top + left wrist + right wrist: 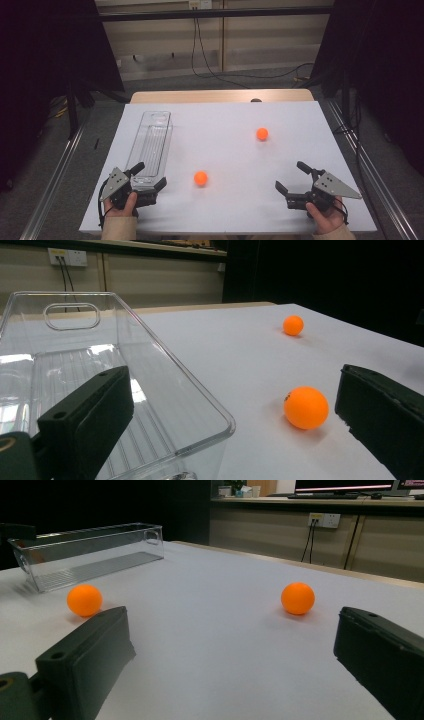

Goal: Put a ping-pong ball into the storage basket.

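Note:
A long clear plastic bin (150, 142) lies lengthwise on the left of the white table (225, 210). One orange ball (200, 178) rests near the middle front, a second orange ball (262, 133) farther back and to the right. My left gripper (149, 175) stands open at the bin's near end. In the left gripper view the bin's near corner (220, 425) lies between the jaws and the near ball (306, 407) sits close to the right jaw. At the front right, my right gripper (291, 176) is open and holds nothing. The right gripper view shows both balls (84, 600) (297, 598) ahead.
The white table top ends just behind the hands at the front and at a wooden strip (220, 95) at the back. Metal rails (55, 175) run along both sides on the floor. Cables (210, 70) hang behind the table.

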The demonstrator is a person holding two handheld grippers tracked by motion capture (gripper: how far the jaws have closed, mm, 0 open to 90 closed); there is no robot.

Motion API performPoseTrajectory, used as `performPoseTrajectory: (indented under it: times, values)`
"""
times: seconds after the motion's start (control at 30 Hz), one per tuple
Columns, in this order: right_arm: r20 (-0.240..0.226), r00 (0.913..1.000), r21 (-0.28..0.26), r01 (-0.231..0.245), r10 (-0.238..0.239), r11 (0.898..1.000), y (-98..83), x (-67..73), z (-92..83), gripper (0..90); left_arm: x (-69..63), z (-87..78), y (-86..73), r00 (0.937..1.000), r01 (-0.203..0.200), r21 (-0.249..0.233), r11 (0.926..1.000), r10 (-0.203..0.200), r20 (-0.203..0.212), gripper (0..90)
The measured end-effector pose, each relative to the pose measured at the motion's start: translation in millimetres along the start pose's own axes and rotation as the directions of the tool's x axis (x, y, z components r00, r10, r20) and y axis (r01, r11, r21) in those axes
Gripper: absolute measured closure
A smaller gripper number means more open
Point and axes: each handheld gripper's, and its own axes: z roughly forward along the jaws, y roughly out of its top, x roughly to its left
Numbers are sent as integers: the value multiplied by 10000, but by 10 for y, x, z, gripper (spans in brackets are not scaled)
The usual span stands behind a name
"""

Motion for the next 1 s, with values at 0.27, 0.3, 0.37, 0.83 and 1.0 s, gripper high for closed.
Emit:
performPoseTrajectory:
  times: [0.27, 0.3, 0.37, 0.83, 1.0]
  values:
    - [-86, 10000, -25, -23, 23, 10000, 1, -1, 0, 14, -6, 9, 4, 10000, 20, 62, 10000, -20, 76, 21]
    - [-100, 9999, -8, -18, 18, 10000, 0, 1, 0, 14, -8, 11, 4, 9999, 46, 73, 10000, -47, 96, 21]
    - [-124, 9999, -5, -1, 1, 10000, 0, 3, 2, 14, -12, 15, 5, 9999, 91, 47, 9999, -91, 130, 21]
    - [-207, 9998, -26, -19, 18, 10000, 0, 8, 7, 16, -23, 40, 22, 9994, 116, 76, 9999, -118, 332, 19]
    - [-239, 9997, -35, -38, 37, 10000, 1, 7, 7, 16, -38, 57, 24, 9992, 118, 150, 9998, -124, 378, 19]
